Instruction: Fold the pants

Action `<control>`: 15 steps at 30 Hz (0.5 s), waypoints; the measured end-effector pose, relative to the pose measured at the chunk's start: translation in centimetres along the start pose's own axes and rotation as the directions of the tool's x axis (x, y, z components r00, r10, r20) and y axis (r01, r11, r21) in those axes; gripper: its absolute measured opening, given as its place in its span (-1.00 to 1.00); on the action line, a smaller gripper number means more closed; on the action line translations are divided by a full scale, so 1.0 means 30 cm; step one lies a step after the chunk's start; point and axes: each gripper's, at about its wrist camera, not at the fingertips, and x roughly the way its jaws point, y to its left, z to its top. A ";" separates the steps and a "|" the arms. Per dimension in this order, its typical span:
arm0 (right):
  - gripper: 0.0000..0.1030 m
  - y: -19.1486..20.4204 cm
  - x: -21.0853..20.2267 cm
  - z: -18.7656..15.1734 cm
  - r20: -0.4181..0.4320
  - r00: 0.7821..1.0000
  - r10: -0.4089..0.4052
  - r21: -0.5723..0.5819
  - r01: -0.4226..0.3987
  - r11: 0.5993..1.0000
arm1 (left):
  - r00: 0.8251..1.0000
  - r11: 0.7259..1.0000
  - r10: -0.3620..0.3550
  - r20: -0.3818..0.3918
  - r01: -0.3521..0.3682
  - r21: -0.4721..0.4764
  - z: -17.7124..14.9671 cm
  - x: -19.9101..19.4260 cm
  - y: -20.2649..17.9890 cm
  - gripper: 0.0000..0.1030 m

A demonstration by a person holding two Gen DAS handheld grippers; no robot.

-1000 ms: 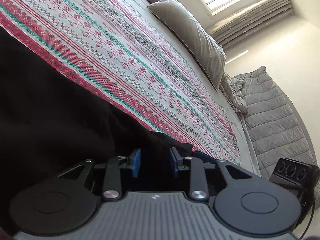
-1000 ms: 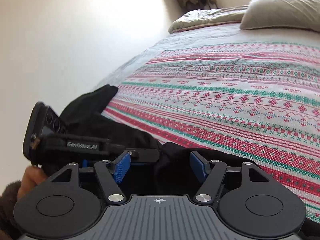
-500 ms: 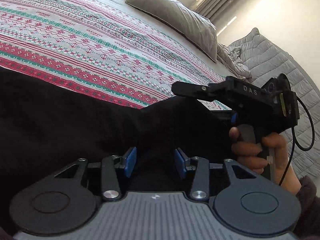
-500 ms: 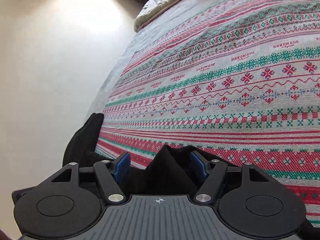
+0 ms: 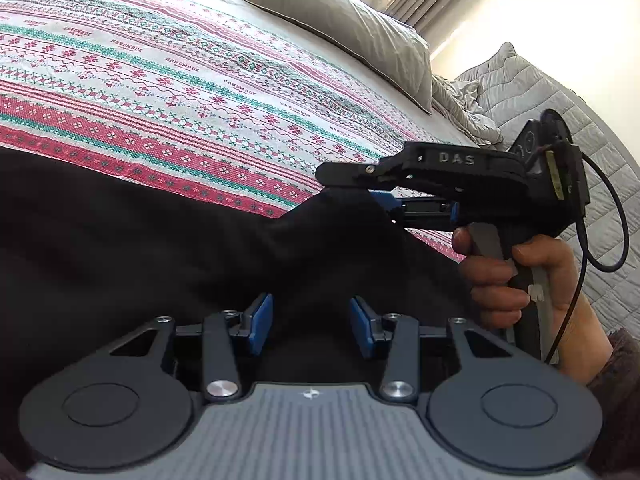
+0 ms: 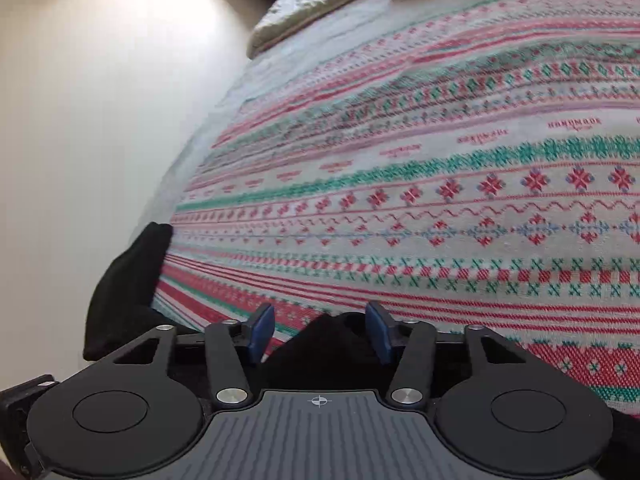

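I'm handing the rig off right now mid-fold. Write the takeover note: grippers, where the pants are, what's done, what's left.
Left gripper: jaws apart, black pants lying between the pads, no squeeze visible.
Right gripper: jaws closing around a raised peak of the pants' edge; the pads do not look pressed on it yet. In the left wrist view it reaches that peak from the side, the person's hand on its handle.
Pants: spread along the near edge of the patterned bedspread, one end trailing off near the wall.
Done: no fold visible.
Left: finish both grips, lift, fold over, smooth.
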 end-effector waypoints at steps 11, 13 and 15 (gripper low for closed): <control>-0.90 0.067 -0.043 -0.051 0.143 0.990 -0.011 -0.175 0.036 0.984 | 1.000 1.000 0.003 -0.007 -0.003 -0.003 0.005 -0.004 0.001 0.20; -0.89 0.064 -0.015 -0.055 0.135 0.989 -0.059 -0.196 0.085 0.977 | 1.000 1.000 0.010 -0.008 -0.010 -0.001 0.004 -0.002 -0.006 0.20; -0.86 0.061 0.005 -0.061 0.137 0.986 -0.094 -0.205 0.121 0.971 | 1.000 1.000 0.020 -0.010 -0.020 0.012 0.003 -0.002 -0.016 0.20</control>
